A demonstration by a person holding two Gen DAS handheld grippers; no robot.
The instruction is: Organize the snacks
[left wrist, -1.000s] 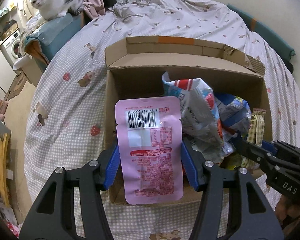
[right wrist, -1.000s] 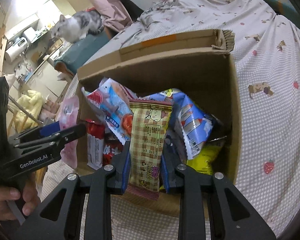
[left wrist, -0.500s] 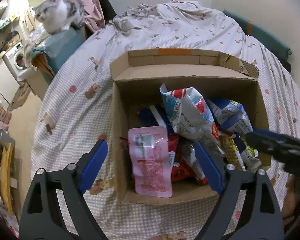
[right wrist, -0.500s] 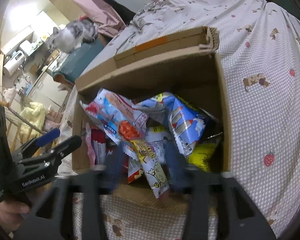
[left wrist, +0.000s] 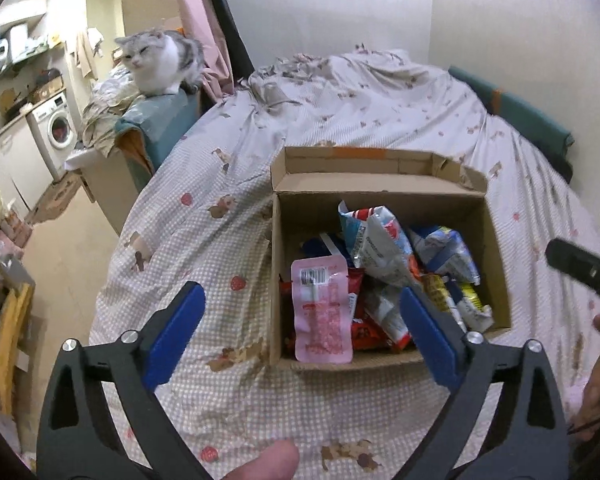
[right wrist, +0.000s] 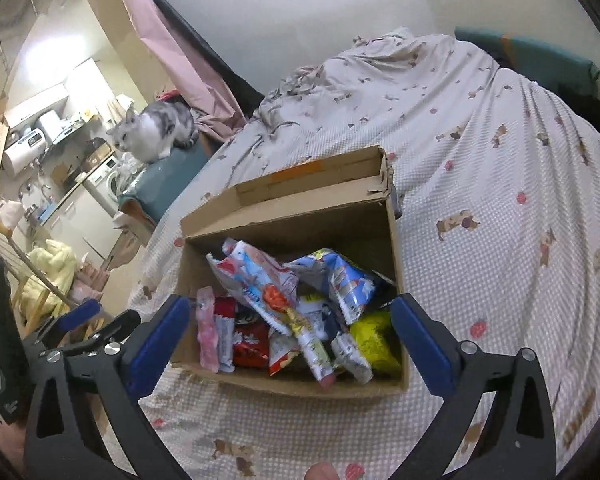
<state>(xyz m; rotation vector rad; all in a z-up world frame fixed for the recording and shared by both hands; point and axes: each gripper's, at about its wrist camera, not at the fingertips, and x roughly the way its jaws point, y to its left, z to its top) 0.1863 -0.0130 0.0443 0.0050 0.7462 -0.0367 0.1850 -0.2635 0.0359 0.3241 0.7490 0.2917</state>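
An open cardboard box (left wrist: 276,264) sits on the bed and holds several snack packs. A pink pouch (left wrist: 322,312) leans against its front left wall; it also shows in the right wrist view (right wrist: 206,332). A tan striped pack (right wrist: 314,350) lies among the others in the box (right wrist: 396,280). My left gripper (left wrist: 300,330) is open and empty, held back above the box's near edge. My right gripper (right wrist: 290,344) is open and empty, also back from the box. Its tip shows at the right of the left wrist view (left wrist: 580,270).
A grey and white cat (left wrist: 160,62) sits on a teal cushion beyond the bed's left side. The bed's checked cover (left wrist: 380,100) spreads around the box. Floor, a washing machine (left wrist: 56,132) and clutter lie to the left.
Both grippers opened and let go: the pink pouch and the tan striped pack dropped into the box. Both grippers then pulled back and up from the box.
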